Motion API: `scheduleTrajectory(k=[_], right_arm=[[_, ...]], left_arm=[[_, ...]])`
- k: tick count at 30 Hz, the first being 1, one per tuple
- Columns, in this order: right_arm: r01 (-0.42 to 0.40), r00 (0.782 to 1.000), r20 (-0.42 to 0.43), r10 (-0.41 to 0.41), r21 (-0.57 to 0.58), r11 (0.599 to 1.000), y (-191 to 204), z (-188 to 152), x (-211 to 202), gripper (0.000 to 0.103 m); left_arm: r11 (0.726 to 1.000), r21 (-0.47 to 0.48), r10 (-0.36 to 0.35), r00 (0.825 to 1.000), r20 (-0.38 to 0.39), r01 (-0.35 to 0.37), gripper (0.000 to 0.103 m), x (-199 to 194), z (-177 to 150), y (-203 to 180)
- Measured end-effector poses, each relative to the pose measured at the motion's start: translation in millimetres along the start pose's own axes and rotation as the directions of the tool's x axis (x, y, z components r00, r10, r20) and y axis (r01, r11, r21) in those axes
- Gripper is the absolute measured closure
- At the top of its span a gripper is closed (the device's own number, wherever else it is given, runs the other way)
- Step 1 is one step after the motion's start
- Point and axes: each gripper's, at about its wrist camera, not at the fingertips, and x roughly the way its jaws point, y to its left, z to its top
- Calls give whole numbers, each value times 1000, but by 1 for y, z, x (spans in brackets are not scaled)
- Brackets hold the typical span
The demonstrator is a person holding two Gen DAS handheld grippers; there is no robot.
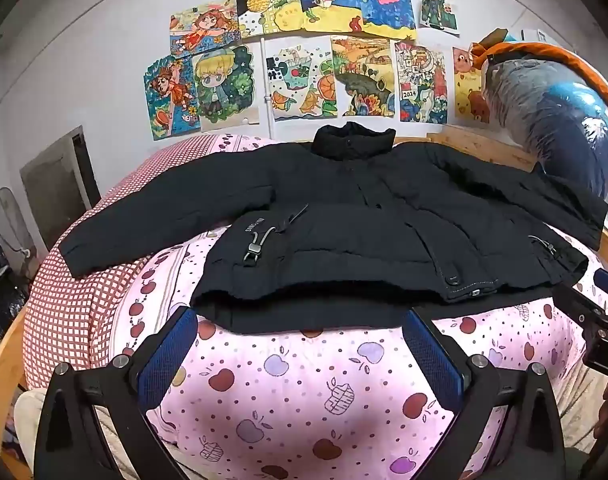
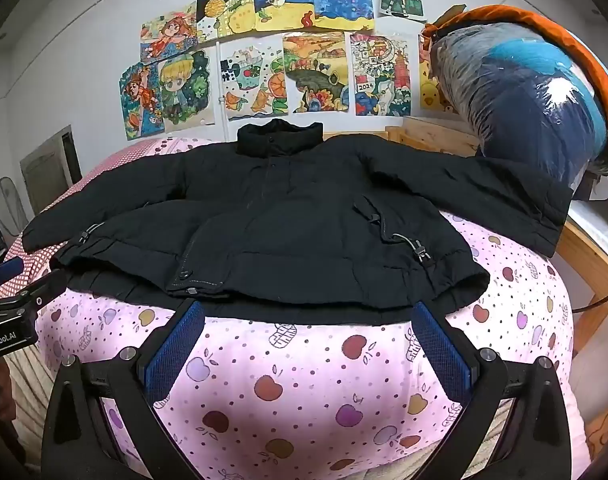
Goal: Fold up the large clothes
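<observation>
The black padded jacket (image 1: pixel 343 216) lies front-up and spread flat across the middle of both frames on the bed, over a pink apple-print quilt (image 1: pixel 311 376), collar toward the wall at centre top and hem toward the cameras; this layout appears chosen so both sleeves and the hem can be reached for folding. The left sleeve (image 1: pixel 156 216) runs out to the left of the frame over a red checked cover (image 1: pixel 76 308), and the right sleeve (image 2: pixel 499 196) reaches toward the wooden bed rail (image 2: pixel 583 248) at the right edge. The left hand-held gripper (image 1: pixel 300 344) has its blue pads spread wide, holding nothing, poised just short of the hem at lower centre. The right hand-held gripper (image 2: pixel 309 340) is likewise spread wide and empty, at the matching spot in its own view. In my judgement folding has not begun; both tools are lined up on the hem. A bagged bundle of bedding (image 2: pixel 535 108) stands at upper right, beside the sleeve end
</observation>
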Motion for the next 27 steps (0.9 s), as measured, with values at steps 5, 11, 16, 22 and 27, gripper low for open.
scheduleTrajectory(k=[5, 11, 16, 22, 27], right_arm=[[-4, 1000, 1, 4, 3, 1000, -1, 0, 1, 1], [-3, 1000, -5, 3, 4, 1000, -1, 3, 2, 1], [-5, 1000, -10, 6, 9, 1000, -5, 1, 5, 1], [-6, 1000, -16, 6, 13, 1000, -6, 1, 5, 1], [-7, 1000, -18, 7, 17, 1000, -7, 1, 8, 1]], left_arm=[[1000, 1, 5, 1000, 2, -5, 0, 0, 0, 1], [1000, 3, 5, 1000, 1, -5, 0, -1, 1, 1], [1000, 6, 10, 1000, -2, -10, 0, 4, -1, 2], [1000, 11, 12, 1000, 1, -12, 0, 2, 0, 1], [1000, 13, 14, 1000, 2, -14, 0, 2, 0, -1]])
